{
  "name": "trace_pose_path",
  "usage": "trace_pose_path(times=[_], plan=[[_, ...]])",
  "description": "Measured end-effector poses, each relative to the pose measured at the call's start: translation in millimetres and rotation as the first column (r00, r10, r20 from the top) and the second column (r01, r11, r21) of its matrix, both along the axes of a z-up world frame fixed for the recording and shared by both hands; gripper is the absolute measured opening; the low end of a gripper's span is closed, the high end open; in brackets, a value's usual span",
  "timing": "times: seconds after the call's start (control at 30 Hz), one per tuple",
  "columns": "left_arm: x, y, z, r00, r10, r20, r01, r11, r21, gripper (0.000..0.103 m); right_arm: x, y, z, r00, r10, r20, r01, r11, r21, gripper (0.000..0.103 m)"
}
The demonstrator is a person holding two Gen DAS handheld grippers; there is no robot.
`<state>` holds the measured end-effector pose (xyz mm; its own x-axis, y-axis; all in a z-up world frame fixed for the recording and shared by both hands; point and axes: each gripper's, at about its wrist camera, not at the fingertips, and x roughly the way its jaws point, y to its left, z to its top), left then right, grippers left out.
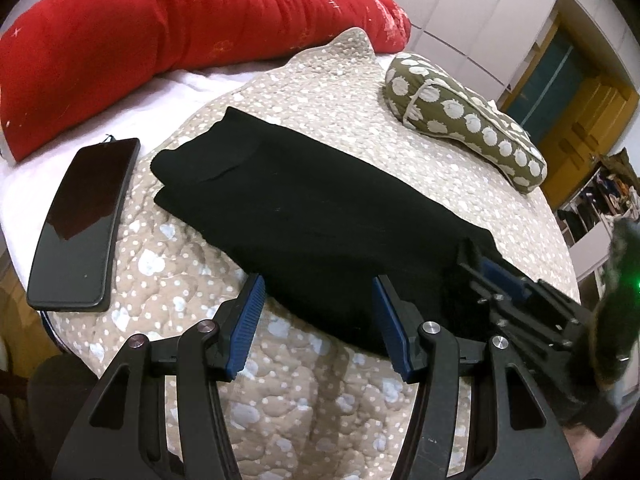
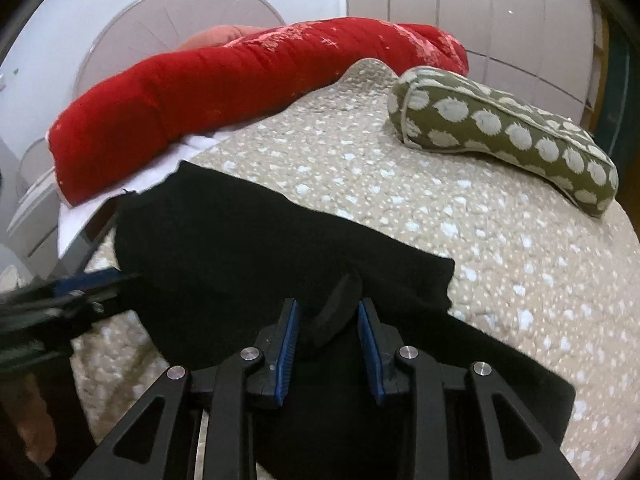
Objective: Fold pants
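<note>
Bedroom scene: quilted beige bedspread [image 1: 312, 92] with pale dots, white wardrobe doors behind. Red bolster [image 1: 160, 32] lies far beyond both grippers, spotted olive cushion [image 1: 464, 120] ahead and to the right, dark phone [image 1: 84, 224] just left of the left gripper's fingers.

Black pants [image 1: 304, 208] lie on the bedspread, already doubled into a long strip. Long axis runs from the far left, near the phone, to the near right, ending under the right gripper. Seen from the left wrist that axis crosses the gripper's pointing line at a slant, not along it.

Left gripper [image 1: 318, 320]: jaws at a middling gap, nothing between the pads. The near edge of the pants sits just ahead of the fingertips, and the right finger overlaps black cloth; cannot tell if it touches. Most of the garment lies ahead and to the right of it.

Right gripper [image 2: 328, 344]: narrower gap, pointing down onto the near end of the pants. A raised pucker of black fabric [image 2: 336, 308] stands between the blue pads. The pads flank it, but visible gaps remain on both sides, so no firm pinch is readable. Black cloth spreads ahead, left and under this gripper; in the left wrist view the same gripper [image 1: 492, 272] sits on the right end of the strip.

Judgement: the right hand is nearer and already on the garment end; the left is at the long edge, not gripping. The coming move likely turns on carrying the near-right end along the long axis toward the far-left end.
</note>
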<state>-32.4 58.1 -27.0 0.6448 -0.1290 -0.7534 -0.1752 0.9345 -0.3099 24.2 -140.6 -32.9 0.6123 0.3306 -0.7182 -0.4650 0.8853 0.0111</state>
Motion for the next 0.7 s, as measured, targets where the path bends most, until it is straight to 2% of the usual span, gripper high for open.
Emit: trace_pose_path(times=[0.1, 0.27, 0.33, 0.43, 0.53, 0.7], plan=[[1.0, 6.3, -2.0, 1.000, 0.017, -0.004, -0.017, 1.000, -0.019, 0.055, -1.8, -3.0, 7.1, 1.000, 0.000, 0.009, 0.000, 1.000, 0.025, 0.030], [1.4, 18.9, -4.9, 0.998, 0.059, -0.008, -0.059, 0.997, -0.055, 0.055, 7.2, -4.3, -7.9, 1.000, -0.008, -0.028, 0.009, 1.000, 0.024, 0.031], [1.4, 23.7, -6.2, 0.997, 0.075, -0.008, -0.076, 0.995, -0.068, 0.055, 6.9, -0.1, -3.0, 1.000, -0.002, -0.028, 0.002, 1.000, 0.011, 0.033], [-0.9, 36.9, -6.8, 0.993, 0.122, 0.004, -0.121, 0.985, -0.124, 0.056, 11.8, 6.8, 13.4, 0.998, 0.050, -0.028, -0.048, 0.996, 0.073, 0.037], [-2.8, 50.3, -8.1, 0.984, 0.176, 0.017, -0.170, 0.971, -0.171, 0.077, 22.2, 23.3, 22.3, 0.991, 0.125, -0.042, -0.120, 0.986, 0.120, 0.047], [3.6, 61.9, -15.6, 0.978, 0.209, -0.003, -0.204, 0.953, -0.223, 0.078, 56.8, 65.6, 26.5, 0.968, 0.242, -0.067, -0.227, 0.957, 0.182, 0.047]])
